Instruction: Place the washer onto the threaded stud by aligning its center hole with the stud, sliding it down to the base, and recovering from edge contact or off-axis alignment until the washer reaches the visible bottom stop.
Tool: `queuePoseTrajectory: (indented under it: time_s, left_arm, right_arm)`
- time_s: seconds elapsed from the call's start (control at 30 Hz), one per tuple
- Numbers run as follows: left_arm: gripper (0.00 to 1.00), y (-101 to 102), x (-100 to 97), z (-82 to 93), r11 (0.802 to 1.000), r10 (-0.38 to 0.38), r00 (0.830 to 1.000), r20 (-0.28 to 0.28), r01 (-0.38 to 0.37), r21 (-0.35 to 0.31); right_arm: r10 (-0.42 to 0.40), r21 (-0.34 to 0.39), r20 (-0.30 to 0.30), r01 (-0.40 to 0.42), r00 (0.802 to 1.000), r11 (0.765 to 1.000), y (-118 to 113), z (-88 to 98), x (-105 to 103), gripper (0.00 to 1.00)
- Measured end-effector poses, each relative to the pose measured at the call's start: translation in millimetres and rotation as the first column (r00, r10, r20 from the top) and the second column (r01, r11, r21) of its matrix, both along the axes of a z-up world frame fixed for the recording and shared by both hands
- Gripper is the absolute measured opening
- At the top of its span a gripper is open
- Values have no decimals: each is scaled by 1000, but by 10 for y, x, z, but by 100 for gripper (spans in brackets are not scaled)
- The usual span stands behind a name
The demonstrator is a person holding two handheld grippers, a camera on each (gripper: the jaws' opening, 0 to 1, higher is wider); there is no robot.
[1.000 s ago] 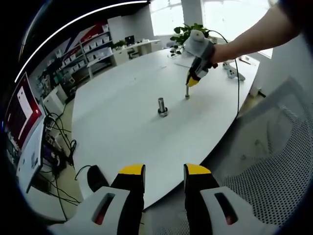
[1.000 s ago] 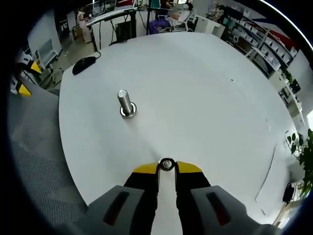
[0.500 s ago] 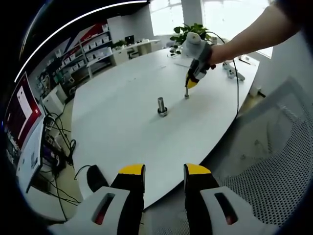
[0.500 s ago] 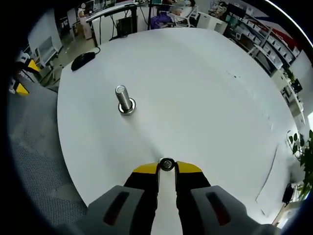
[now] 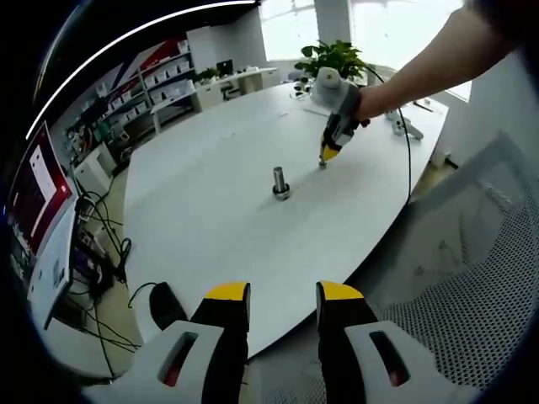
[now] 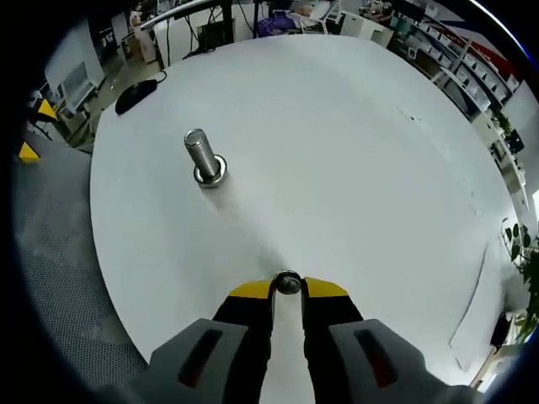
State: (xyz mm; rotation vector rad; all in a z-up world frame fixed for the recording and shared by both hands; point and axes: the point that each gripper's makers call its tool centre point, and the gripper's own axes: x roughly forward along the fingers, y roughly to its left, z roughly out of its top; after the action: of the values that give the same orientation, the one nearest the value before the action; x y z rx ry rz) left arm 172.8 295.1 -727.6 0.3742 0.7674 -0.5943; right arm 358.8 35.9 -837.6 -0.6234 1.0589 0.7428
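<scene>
Right gripper view: threaded stud (image 6: 202,157) stands upright on the white counter (image 6: 354,160), upper left, well apart from the right claw (image 6: 288,289). Washer (image 6: 288,283) sits pinched between the yellow fingertips (image 6: 250,290) at bottom centre, jaws nearly closed on it. Left gripper view: left claw (image 5: 282,293) at bottom, jaws parted, holding nothing, off the counter edge. Stud mid-counter; just right of it the right claw points down beside the counter surface, held by a person's hand (image 5: 370,94).
</scene>
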Motion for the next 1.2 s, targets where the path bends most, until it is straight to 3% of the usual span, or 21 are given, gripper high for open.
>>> queuePoseTrajectory:
  time_s: [0.67,0.9,1.2]
  left_arm:
    - [29,0,-15,-26,1000,-2,1000,-11,2,10]
    - [29,-7,-23,-30,1000,-5,1000,-16,6,8]
    - [30,-34,-49,-46,1000,-19,999,-27,19,7]
  right_arm:
    - [-28,14,0,28,1000,1000,-37,-143,-30,19]
    - [-59,47,43,57,997,997,-119,-53,-82,21]
    - [-160,162,118,140,980,977,-201,226,-253,21]
